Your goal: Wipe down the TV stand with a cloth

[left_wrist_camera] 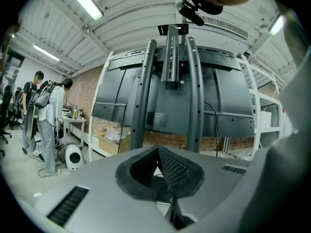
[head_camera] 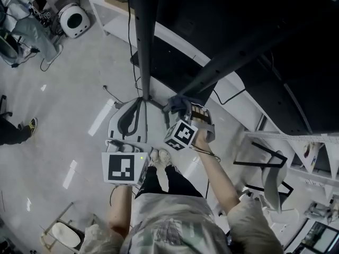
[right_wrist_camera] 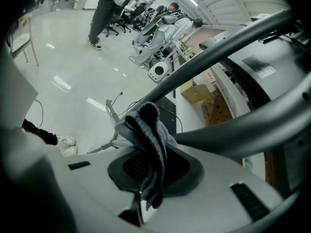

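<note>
The TV stand's black upright pole and its slanted brace meet near the floor, under the black TV. My right gripper is shut on a grey cloth, which lies against the brace near that joint. In the right gripper view the cloth bunches over the gripper beside the brace. My left gripper sits left of it, low by the pole's foot. In the left gripper view it is shut with nothing in it, facing the stand's poles and the TV's back.
White shelf frames stand at the right. A round white appliance and cables lie on the grey floor at the far left, and a chair is at the lower left. Two people stand further off. The holder's shoes are below the grippers.
</note>
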`<state>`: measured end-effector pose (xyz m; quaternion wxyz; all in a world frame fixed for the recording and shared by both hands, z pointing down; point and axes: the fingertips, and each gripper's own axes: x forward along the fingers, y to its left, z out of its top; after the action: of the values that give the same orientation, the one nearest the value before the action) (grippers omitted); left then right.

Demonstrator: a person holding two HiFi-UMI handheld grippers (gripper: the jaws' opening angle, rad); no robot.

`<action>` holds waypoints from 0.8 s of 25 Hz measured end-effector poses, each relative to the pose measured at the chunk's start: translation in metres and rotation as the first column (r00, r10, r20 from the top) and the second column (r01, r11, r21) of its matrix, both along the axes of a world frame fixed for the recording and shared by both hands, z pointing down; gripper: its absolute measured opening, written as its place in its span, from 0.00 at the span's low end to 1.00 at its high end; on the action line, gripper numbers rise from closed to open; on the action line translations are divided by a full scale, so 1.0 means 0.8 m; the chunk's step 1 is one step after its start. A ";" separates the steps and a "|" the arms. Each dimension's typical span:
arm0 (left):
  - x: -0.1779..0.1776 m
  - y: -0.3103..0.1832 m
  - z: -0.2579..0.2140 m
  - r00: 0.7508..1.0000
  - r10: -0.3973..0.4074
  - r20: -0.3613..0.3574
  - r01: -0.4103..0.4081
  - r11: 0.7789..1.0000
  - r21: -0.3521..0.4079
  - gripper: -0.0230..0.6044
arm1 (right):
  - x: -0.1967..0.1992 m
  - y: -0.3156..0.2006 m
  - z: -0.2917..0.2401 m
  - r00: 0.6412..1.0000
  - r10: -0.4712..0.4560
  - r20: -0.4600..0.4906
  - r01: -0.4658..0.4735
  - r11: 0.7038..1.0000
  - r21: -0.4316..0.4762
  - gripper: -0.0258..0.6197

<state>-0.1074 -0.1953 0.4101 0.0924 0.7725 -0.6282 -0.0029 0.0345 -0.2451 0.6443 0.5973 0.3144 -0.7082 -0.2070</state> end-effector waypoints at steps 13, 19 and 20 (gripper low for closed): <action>-0.016 0.005 0.091 1.000 -0.028 -0.005 0.027 0.993 -0.117 0.06 | 0.006 0.003 0.114 0.998 -0.025 -0.051 0.021 0.997 -0.079 0.13; -0.028 0.011 0.131 0.998 -0.060 0.011 0.061 0.983 -0.173 0.06 | 0.005 0.008 0.159 0.998 -0.031 -0.055 0.024 0.992 -0.120 0.13; -0.031 0.011 0.136 0.998 -0.065 0.013 0.067 0.982 -0.175 0.06 | 0.005 0.006 0.165 0.998 -0.032 -0.059 0.025 0.993 -0.119 0.13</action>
<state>-0.1321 -0.1863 0.5190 0.1573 0.7402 -0.6516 0.0521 0.0385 -0.2401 0.7761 0.6331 0.2620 -0.7050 -0.1829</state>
